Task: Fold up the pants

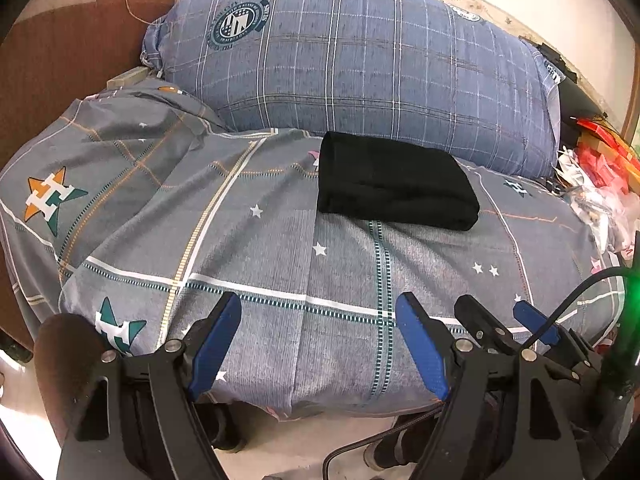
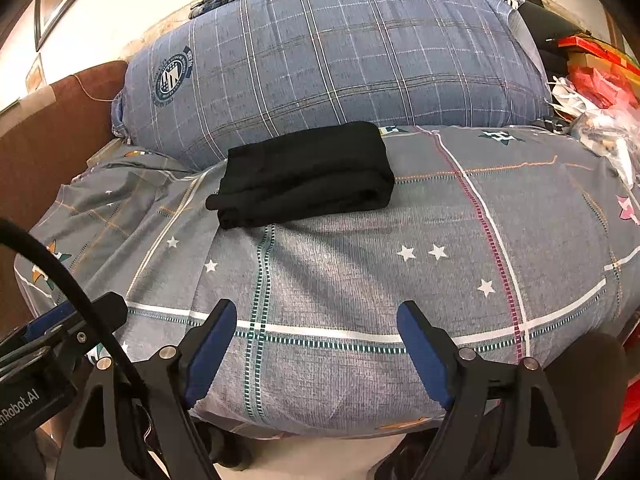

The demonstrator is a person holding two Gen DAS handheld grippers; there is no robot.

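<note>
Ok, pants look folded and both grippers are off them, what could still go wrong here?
The folded black pants sit on a soft, bulging bed cover, so the stack might slump or unfold. A cable runs beside the left gripper and could snag. The right gripper is open; reaching back in might catch a layer.

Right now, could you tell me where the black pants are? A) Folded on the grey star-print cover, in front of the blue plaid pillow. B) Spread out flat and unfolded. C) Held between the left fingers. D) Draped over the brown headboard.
A: the folded black pants lie on the grey star-print cover, ahead of the blue plaid pillow, in neither gripper.
</note>
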